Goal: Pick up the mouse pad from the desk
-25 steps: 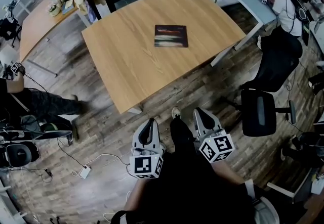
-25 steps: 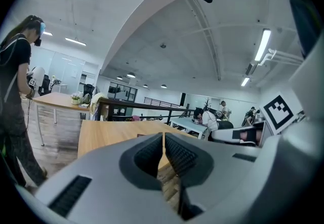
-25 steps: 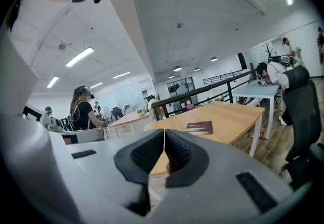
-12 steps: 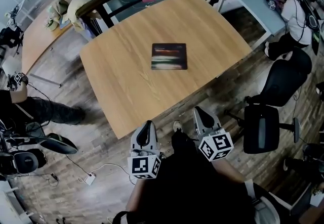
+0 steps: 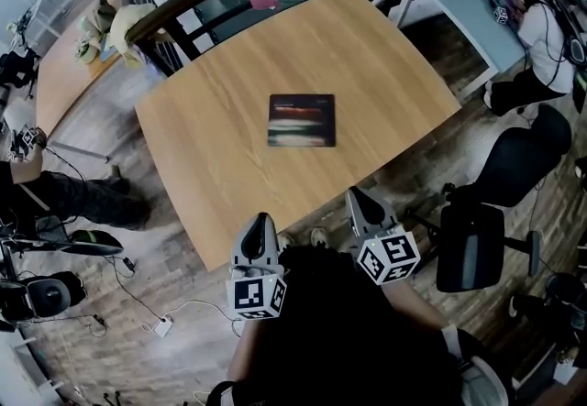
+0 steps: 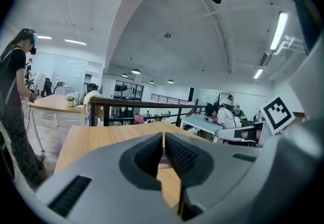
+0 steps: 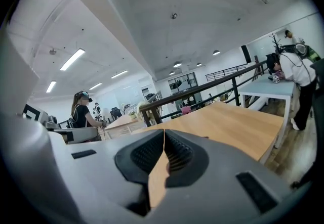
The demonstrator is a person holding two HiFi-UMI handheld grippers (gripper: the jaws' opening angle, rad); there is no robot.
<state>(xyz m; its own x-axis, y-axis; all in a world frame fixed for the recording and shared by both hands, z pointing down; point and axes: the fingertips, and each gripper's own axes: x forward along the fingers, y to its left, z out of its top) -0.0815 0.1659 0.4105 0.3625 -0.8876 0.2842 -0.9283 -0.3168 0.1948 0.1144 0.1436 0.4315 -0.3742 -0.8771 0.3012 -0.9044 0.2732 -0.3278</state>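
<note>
Wooden desk (image 5: 211, 120) on plank floor (image 5: 165, 239)

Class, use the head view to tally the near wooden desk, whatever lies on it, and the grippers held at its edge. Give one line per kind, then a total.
desk: 1
mouse pad: 1
grippers: 2 (left gripper, right gripper, both shut and empty)
Total: 4
</note>
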